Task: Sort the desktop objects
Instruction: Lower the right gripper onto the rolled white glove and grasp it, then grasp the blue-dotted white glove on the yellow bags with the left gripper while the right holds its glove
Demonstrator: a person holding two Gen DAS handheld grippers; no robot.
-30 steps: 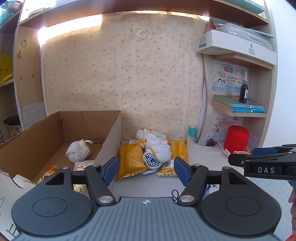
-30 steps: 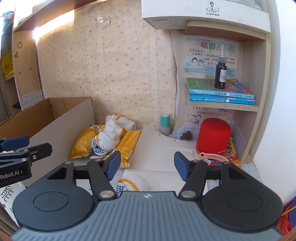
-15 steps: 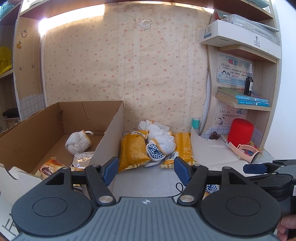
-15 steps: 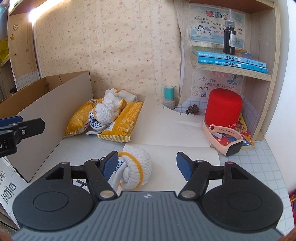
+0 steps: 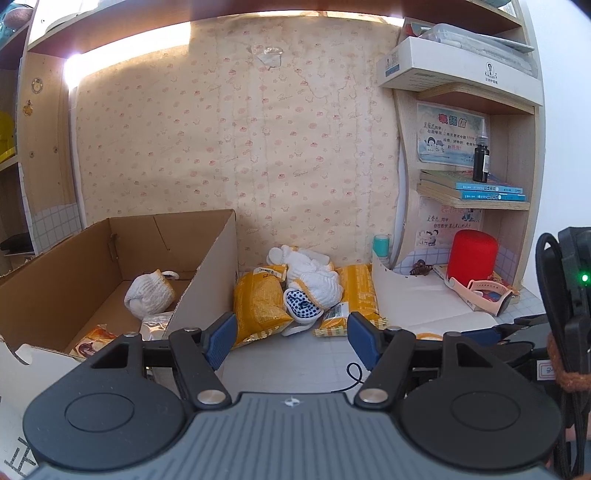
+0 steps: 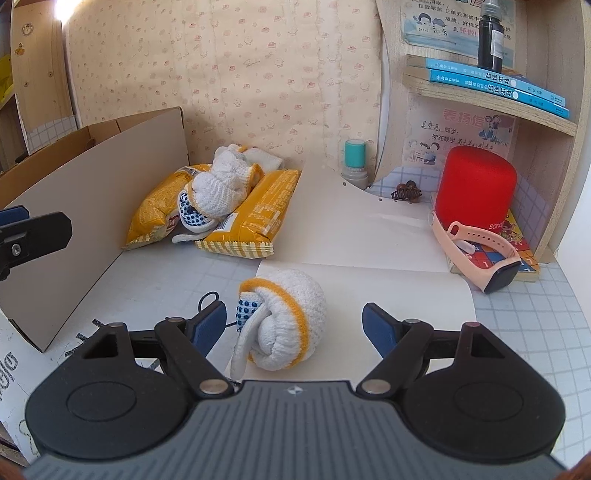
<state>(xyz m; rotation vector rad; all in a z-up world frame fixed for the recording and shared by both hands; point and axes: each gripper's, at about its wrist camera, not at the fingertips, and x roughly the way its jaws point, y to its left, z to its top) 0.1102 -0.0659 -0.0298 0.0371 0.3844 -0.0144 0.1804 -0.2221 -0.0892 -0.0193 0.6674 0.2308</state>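
Observation:
A rolled white glove ball with a yellow cuff (image 6: 284, 317) lies on white paper, between the open fingers of my right gripper (image 6: 293, 325), nearer the left finger. My left gripper (image 5: 291, 338) is open and empty, held above the desk beside the cardboard box (image 5: 207, 266). The box holds another glove ball (image 5: 149, 297) and snack packets (image 5: 92, 338). Against the wall lie two yellow snack bags (image 6: 255, 214) with more white gloves (image 6: 221, 184) on top; they also show in the left wrist view (image 5: 258, 306).
A red cylinder (image 6: 474, 188), a pink smartwatch (image 6: 476, 251), a brown hair clip (image 6: 405, 192) and a teal-capped stamp (image 6: 354, 158) stand at the right by the shelf. Blue books (image 6: 495, 85) and a dark bottle (image 6: 490, 33) sit on the shelf.
My right gripper has tipped down and moved forward, so the glove ball now sits between its fingers. My left gripper has drawn back and tilted up a little; both stay open.

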